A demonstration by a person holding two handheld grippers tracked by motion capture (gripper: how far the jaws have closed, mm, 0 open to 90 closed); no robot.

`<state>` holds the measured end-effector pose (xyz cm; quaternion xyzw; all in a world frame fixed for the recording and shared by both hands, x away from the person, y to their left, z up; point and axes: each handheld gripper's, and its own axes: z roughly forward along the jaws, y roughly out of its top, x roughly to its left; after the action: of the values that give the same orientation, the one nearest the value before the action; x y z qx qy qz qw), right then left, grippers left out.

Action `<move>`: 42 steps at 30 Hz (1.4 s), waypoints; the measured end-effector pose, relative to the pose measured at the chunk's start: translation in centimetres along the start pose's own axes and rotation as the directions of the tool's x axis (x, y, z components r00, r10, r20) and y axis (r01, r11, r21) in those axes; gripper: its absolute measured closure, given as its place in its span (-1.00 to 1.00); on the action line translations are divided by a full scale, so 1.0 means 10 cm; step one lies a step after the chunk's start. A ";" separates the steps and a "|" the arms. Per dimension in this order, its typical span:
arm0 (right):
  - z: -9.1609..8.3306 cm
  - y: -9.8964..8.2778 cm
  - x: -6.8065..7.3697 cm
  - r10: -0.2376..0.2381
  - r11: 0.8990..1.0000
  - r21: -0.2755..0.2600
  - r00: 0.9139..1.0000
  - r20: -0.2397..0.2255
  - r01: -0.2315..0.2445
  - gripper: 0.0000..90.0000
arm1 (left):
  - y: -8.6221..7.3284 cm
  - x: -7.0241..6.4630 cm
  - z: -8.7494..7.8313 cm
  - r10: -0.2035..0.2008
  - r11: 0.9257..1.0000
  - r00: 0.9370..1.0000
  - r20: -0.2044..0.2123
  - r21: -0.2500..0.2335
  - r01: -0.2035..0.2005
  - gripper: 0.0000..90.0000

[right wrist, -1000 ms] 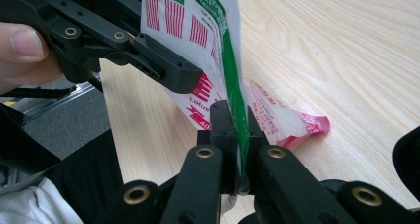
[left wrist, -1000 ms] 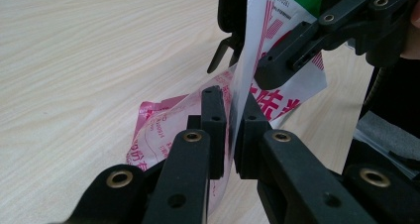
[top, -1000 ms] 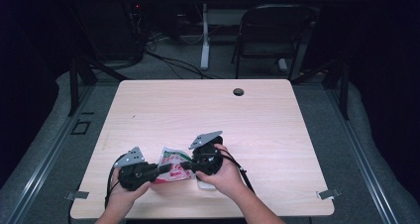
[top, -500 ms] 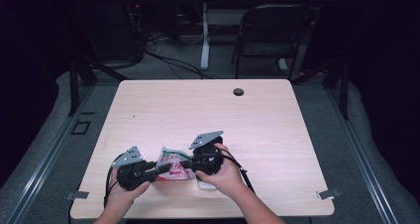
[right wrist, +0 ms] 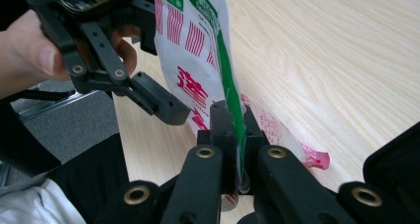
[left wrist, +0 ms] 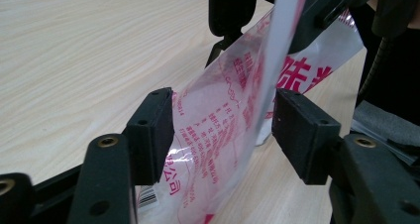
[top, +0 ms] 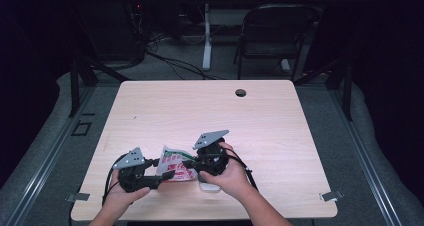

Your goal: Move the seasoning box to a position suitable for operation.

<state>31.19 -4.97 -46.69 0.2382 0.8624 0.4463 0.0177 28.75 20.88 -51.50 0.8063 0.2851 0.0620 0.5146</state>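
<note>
Two tools work one plastic bag (top: 175, 167) near the front edge of the table (top: 280, 136), left of centre. Bag: clear film with red and white print and a green strip; held up off the wood between the hands, lower end close to the tabletop.

Right tool (right wrist: 236, 135): jaws together, clamped on the bag's edge along the green strip; the film rises from the pinch and leans toward the other tool. In the high view the right tool (top: 192, 162) sits at the bag's right end, grey plate on top, hand wrapped around its body.

Left tool (left wrist: 223, 127): jaws have just been opening and now stand apart. The bag hangs between them, near the left pad or brushing it, clear of the right pad; neither presses it. In the high view the left tool (top: 162, 175) is at the bag's left end.

Around: a small white object (top: 210, 187) lies on the table under the right hand, partly hidden. A round cable hole (top: 241, 92) sits near the far edge, well apart. Beyond the table, a folding chair (top: 272, 36) and floor cables (top: 170, 61). Rest of the tabletop is bare wood; only the tools themselves crowd the bag.
</note>
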 end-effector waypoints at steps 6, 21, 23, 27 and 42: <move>-0.06 0.06 0.04 -0.027 1.000 -0.003 1.000 -0.010 0.027 1.00 | -0.02 0.03 0.02 0.003 1.000 1.000 0.000 0.025 -0.003 -0.20; -0.21 0.19 0.08 -0.049 0.999 -0.019 0.998 -0.040 0.049 1.00 | -0.09 0.06 0.07 0.007 0.999 0.999 0.033 0.044 -0.009 -0.32; -0.22 0.21 0.08 -0.047 0.999 -0.026 0.998 -0.046 0.046 1.00 | -0.10 0.07 0.09 0.004 0.999 0.999 0.040 0.047 -0.006 -0.34; -0.25 0.25 0.09 -0.050 0.998 -0.028 0.997 -0.054 0.049 1.00 | -0.12 0.07 0.10 0.003 0.999 0.999 0.050 0.040 -0.005 -0.37; -0.34 0.38 0.11 -0.053 0.998 -0.034 0.995 -0.082 0.050 1.00 | -0.15 0.03 0.17 0.039 0.997 0.998 0.053 0.058 -0.042 -0.34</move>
<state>30.86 -5.24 -41.48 0.1970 0.8610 0.4688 -0.0027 29.08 20.13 -53.66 0.8280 0.2572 0.0431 0.4964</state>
